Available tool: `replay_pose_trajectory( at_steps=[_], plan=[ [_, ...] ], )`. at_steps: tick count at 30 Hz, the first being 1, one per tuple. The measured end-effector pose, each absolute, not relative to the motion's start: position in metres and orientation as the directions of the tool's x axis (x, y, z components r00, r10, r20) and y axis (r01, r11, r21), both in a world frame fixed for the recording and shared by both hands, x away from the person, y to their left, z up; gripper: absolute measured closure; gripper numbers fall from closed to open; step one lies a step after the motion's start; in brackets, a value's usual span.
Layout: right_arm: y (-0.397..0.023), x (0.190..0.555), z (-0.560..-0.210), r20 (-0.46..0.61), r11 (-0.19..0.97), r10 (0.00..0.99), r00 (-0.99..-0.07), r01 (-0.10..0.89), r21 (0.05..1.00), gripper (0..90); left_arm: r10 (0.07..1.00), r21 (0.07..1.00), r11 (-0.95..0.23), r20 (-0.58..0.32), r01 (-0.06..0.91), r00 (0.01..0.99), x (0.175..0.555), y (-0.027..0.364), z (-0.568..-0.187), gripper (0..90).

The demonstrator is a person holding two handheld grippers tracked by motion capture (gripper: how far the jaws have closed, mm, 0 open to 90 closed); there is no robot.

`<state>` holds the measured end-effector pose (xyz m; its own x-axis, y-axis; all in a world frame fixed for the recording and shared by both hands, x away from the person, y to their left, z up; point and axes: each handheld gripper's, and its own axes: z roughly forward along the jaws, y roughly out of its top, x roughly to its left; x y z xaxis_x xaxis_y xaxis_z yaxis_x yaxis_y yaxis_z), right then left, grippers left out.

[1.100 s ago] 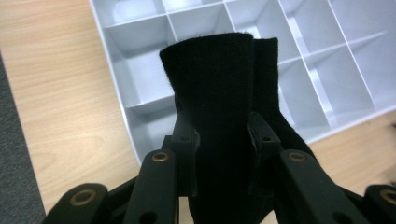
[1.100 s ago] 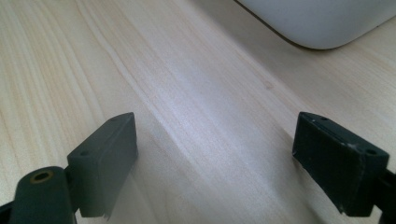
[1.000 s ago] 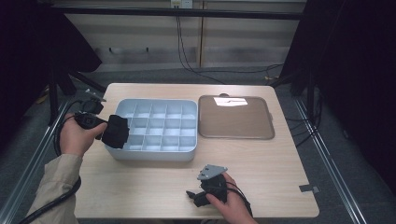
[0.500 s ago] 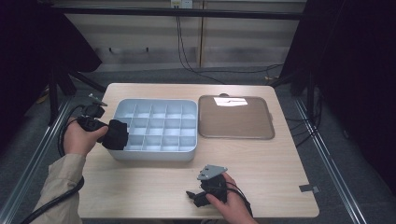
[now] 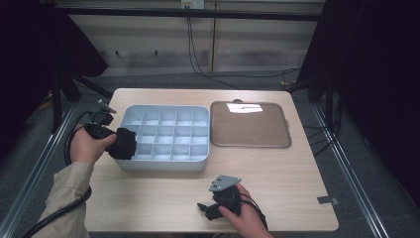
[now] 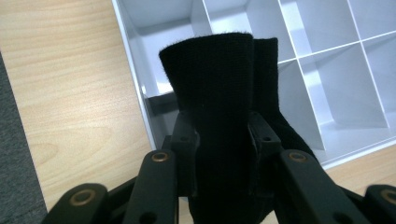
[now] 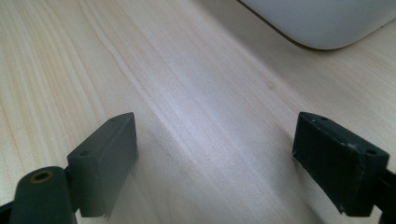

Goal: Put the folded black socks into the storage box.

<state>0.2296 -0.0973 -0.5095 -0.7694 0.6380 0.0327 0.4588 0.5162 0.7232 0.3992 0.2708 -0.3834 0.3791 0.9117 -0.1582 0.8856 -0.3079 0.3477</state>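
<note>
On my left, my left gripper clamps a black folded cloth between its jaws, holding it over the left edge of the grey divided tray, above its near-left compartments. Right of that tray lies a flat brown tray on the wooden table. Near the front edge, my right gripper rests low over bare wood, jaws spread wide with nothing between them.

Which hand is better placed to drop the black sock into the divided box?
Left. The left gripper is already shut on the black sock at the left edge of the divided box. The right gripper sits open on the table, apart from the box.
</note>
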Motion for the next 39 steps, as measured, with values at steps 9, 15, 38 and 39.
replay_pose_trajectory(
  at_steps=[9, 15, 38, 39],
  plan=[
    [-0.097, 0.23, -0.509, 0.03, 0.517, 0.638, -0.77, 0.457, 0.724, 13.7, 0.912, 0.339, -0.314, -0.154, 0.887, 0.381, 0.4, 0.269, -0.387, 69.4],
    [-0.097, 0.23, -0.51, 0.031, 0.517, 0.637, -0.77, 0.457, 0.724, 13.7, 0.915, 0.334, -0.308, -0.151, 0.891, 0.373, 0.401, 0.268, -0.39, 69.3],
    [-0.097, 0.23, -0.509, 0.029, 0.518, 0.637, -0.77, 0.456, 0.723, 13.7, 0.925, 0.326, -0.309, -0.117, 0.893, 0.363, 0.402, 0.267, -0.397, 68.9],
    [-0.097, 0.23, -0.509, 0.029, 0.519, 0.637, -0.77, 0.456, 0.723, 13.7, 0.925, 0.323, -0.309, -0.118, 0.895, 0.362, 0.403, 0.267, -0.398, 68.9]
  ],
)
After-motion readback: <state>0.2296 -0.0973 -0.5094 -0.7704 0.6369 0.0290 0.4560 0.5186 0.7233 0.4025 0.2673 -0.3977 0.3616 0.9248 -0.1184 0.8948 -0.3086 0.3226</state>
